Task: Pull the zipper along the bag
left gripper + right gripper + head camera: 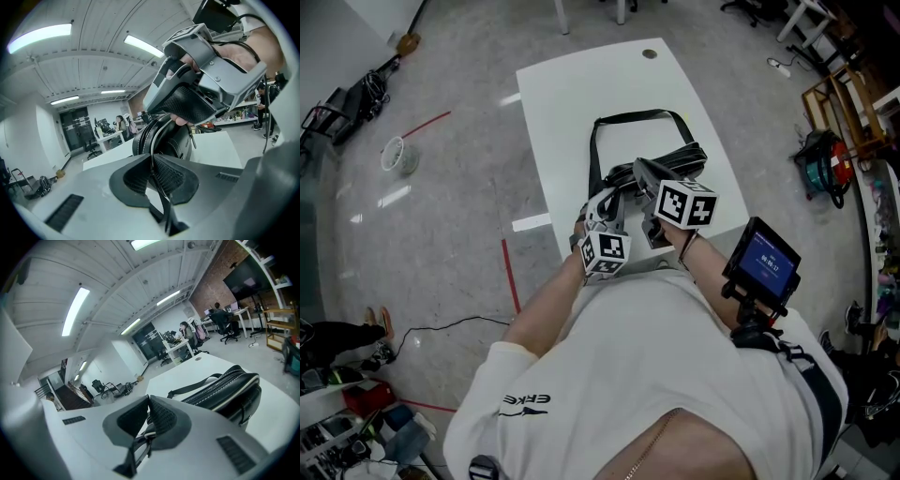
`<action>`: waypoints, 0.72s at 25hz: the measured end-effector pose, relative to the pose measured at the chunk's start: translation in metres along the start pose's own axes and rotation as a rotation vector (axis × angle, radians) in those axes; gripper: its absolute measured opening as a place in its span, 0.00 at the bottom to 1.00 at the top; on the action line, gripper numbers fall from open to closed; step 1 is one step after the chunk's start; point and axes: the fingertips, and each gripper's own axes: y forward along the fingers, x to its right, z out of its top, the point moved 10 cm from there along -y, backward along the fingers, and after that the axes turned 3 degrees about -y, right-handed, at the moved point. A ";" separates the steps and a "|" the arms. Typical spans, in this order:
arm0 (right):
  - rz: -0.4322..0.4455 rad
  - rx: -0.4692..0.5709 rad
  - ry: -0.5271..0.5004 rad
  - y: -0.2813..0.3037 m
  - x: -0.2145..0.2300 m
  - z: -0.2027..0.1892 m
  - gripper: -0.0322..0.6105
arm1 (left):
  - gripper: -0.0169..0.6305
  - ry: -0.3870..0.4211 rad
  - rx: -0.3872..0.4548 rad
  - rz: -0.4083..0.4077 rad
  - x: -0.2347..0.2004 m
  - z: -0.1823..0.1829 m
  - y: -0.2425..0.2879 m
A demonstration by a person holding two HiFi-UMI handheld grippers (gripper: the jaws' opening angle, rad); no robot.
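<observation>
White table point(581, 94) carries a black bag point(680, 157) at its near right, close to the person. The bag looks soft-walled with stiffer piping and, I judge, light. It would likely slide or fold if tugged unbraced, so one side should anchor it close beside the zipper point(143, 137) while the other takes the pull.

Its left gripper point(151, 158) is pressed together on a thin dark edge of the bag. The right gripper point(147, 403) is clamped on a small dark tab point(144, 433) with a pale rim — likely the pull, though I cannot be sure.

Only the head view shows the strap point(628, 117) looping toward the far side, but there the cubes point(686, 203) cover both pairs of jaws. The left gripper view alone shows the zipper curving over the bag's top, with the right gripper just above it.
</observation>
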 end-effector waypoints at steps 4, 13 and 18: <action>0.001 -0.009 -0.022 0.001 -0.003 0.000 0.07 | 0.04 -0.005 0.000 0.002 0.001 0.001 -0.002; 0.028 -0.044 -0.001 0.005 -0.013 -0.007 0.07 | 0.04 0.022 0.007 -0.003 0.005 0.003 -0.008; 0.056 -0.100 -0.024 0.009 -0.021 -0.018 0.07 | 0.04 0.028 0.018 -0.019 0.012 0.006 -0.010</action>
